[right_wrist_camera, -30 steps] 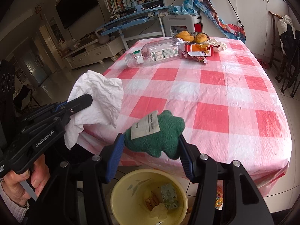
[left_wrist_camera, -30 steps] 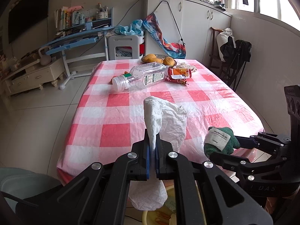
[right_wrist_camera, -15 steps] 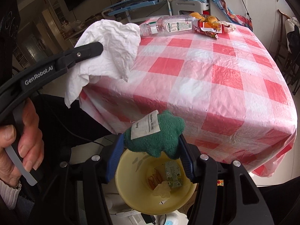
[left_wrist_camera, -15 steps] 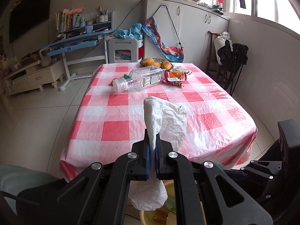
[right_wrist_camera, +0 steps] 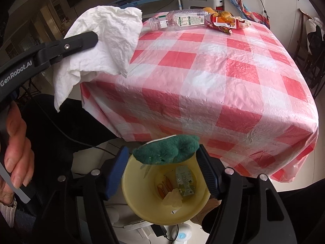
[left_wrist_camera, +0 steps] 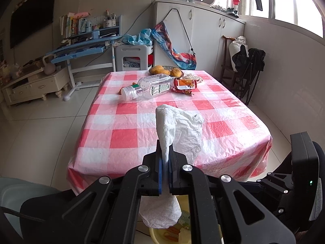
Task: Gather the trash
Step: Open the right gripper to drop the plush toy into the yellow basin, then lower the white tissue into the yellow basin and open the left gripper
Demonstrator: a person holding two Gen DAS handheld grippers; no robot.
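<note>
A red-and-white checked cloth covers the surface (left_wrist_camera: 126, 134), which carries a plastic bottle (left_wrist_camera: 150, 88) and a snack wrapper (left_wrist_camera: 183, 84) at its far end, before white cupboards (left_wrist_camera: 205, 38). The left hand-held gripper (left_wrist_camera: 165, 174) is clenched on a crumpled tissue (left_wrist_camera: 180, 128). The right hand-held gripper (right_wrist_camera: 162, 174) has just been opening, its pads released from the green sponge (right_wrist_camera: 168, 149) above the yellow bin (right_wrist_camera: 146, 209)

Yellow bin (left_wrist_camera: 154, 231): in the left wrist view mostly hidden behind the left tongs (left_wrist_camera: 165, 174) and the hanging white tissue (left_wrist_camera: 178, 130); only a sliver of rim shows, cut by the bottom edge.

Right tongs (right_wrist_camera: 163, 168): in the left wrist view tips out of sight behind the left frame.

Green plush scrap (right_wrist_camera: 166, 149): whether it touches either pad cannot be told.

Bottle (right_wrist_camera: 178, 20) label print too small to read.

Fruit at the far tabletop edge (right_wrist_camera: 225, 15) partly hidden by the red wrapper (right_wrist_camera: 223, 23).
</note>
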